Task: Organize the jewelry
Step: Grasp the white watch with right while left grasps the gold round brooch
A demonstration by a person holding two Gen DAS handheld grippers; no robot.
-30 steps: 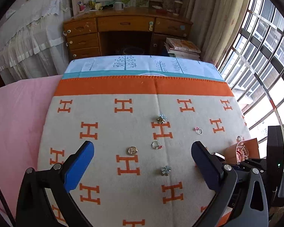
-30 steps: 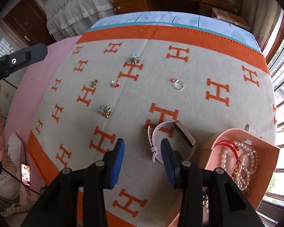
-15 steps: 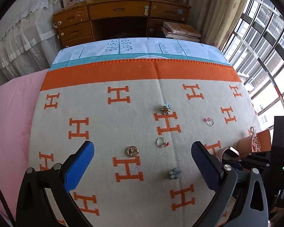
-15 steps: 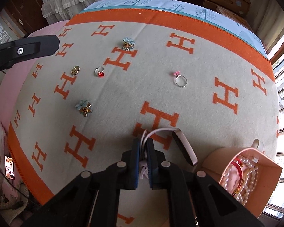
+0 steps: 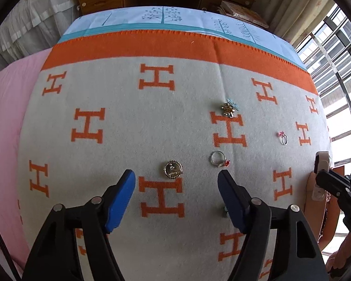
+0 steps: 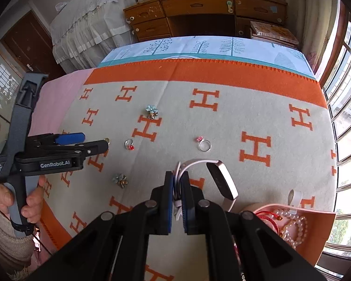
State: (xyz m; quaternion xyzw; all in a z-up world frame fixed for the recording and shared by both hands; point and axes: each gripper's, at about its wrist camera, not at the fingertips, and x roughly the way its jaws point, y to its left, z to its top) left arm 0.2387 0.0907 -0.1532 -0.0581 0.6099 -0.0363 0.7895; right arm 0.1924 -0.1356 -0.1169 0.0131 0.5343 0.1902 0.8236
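At left of the right wrist view, the left gripper [image 6: 82,143] has dropped toward the gold brooch [image 5: 173,169], fingers wide apart and empty. At centre, the right gripper [image 6: 177,182] has clamped the watch [image 6: 218,181] strap and lifted it off the blanket [image 6: 222,121]; boxing it likely comes next. At lower right, the pink box [image 6: 316,245] holds pearl beads and a red cord.

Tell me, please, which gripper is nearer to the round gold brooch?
Left. The left gripper is open just short of the round gold brooch, which lies ahead between its fingers. The right gripper is off to the side, shut on the watch.
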